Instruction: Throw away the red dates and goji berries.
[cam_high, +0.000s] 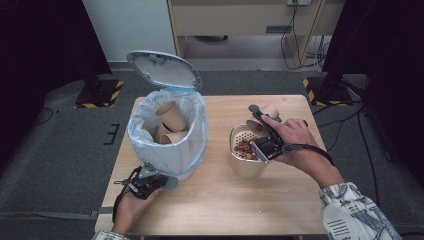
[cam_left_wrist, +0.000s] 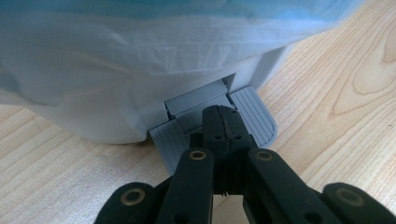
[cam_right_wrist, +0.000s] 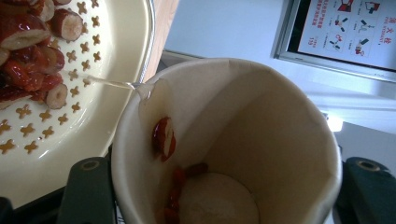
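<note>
A white pedal bin (cam_high: 167, 135) with a plastic liner stands at the table's left, its lid (cam_high: 162, 70) raised, and paper cups (cam_high: 172, 117) lie inside. My left gripper (cam_high: 150, 182) is shut, with its tips (cam_left_wrist: 223, 116) resting on the grey pedal (cam_left_wrist: 252, 109) at the bin's base. My right gripper (cam_high: 260, 120) is shut on a paper cup (cam_right_wrist: 261, 140), which it tips over a cream strainer bowl (cam_high: 245, 167). A thin stream runs from the cup's rim into the strainer (cam_right_wrist: 107, 116), beside red dates (cam_right_wrist: 32, 56). A few date pieces (cam_right_wrist: 163, 137) cling inside the cup.
The wooden table (cam_high: 215, 200) has bare room in front of the bin and the bowl. The liner-covered bin wall (cam_left_wrist: 93, 93) rises just behind the pedal. Beyond the table lie grey floor, cables and a black stand foot (cam_high: 325, 90).
</note>
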